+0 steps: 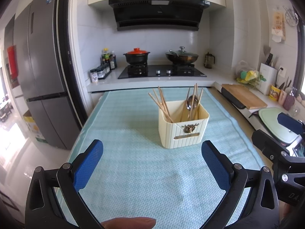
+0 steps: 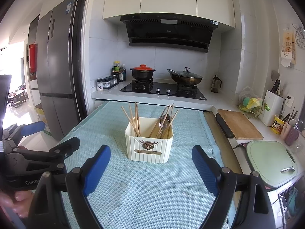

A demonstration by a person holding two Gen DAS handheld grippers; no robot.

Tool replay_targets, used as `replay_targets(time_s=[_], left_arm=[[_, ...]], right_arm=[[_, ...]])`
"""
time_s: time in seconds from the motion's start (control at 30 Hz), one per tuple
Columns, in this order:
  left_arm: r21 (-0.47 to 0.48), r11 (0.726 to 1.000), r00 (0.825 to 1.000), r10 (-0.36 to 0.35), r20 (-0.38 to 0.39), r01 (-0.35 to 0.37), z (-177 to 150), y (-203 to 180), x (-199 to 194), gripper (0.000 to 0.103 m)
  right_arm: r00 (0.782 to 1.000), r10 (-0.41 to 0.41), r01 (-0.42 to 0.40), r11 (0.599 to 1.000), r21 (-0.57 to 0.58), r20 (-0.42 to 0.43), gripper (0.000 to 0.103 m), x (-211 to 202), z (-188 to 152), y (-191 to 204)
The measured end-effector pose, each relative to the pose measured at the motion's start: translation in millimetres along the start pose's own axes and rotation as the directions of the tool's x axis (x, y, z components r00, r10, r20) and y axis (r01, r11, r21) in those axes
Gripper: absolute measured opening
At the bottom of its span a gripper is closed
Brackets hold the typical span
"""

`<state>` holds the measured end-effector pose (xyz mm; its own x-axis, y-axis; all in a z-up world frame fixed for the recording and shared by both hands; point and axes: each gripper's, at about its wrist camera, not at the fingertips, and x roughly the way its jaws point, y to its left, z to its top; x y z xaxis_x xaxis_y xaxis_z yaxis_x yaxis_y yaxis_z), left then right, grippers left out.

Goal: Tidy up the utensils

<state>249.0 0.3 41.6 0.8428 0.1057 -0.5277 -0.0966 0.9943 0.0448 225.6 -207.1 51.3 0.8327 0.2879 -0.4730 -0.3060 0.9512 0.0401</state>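
A cream ribbed utensil holder (image 1: 184, 131) (image 2: 149, 145) stands upright on a light blue mat (image 1: 133, 162) (image 2: 148, 187). Wooden chopsticks (image 1: 162, 103) (image 2: 134, 120) lean in its left compartment. More chopsticks and metal spoons (image 1: 191, 101) (image 2: 164, 121) lean in its right one. My left gripper (image 1: 152, 148) is open and empty, a little short of the holder. The right gripper (image 2: 151, 154) is also open and empty, its blue fingertips level with the holder's near base. Each gripper shows at the edge of the other's view.
A stove (image 2: 164, 90) with a red-lidded pot (image 2: 143, 71) and a lidded wok (image 2: 185, 77) stands behind the mat. A wooden board (image 2: 239, 125), a green board (image 2: 270, 160) and knife blocks line the right counter. A grey fridge (image 1: 43, 72) is at the left.
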Motion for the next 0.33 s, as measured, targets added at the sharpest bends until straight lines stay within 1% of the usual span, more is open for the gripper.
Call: replay_targets(time_s=[0.13, 0.23, 0.33], left_arm=[[-0.001, 1.000, 1.000, -0.002, -0.004, 0.002, -0.5, -0.3, 2.4, 0.103], [-0.017, 1.000, 1.000, 0.015, 0.008, -0.015, -1.4, -0.6, 1.1, 0.103], [-0.007, 1.000, 1.000, 0.016, 0.018, -0.016, -1.2, -2.8, 0.1, 0.103]], right_arm=[[1.000, 0.000, 0.000, 1.000, -0.002, -0.007, 0.089, 2.1, -0.6, 0.8], [1.000, -0.001, 0.001, 1.000, -0.003, -0.012, 0.089, 3.4, -1.3, 1.0], [1.000, 0.001, -0.001, 1.000, -0.003, -0.013, 0.089, 2.6, -1.9, 0.1]])
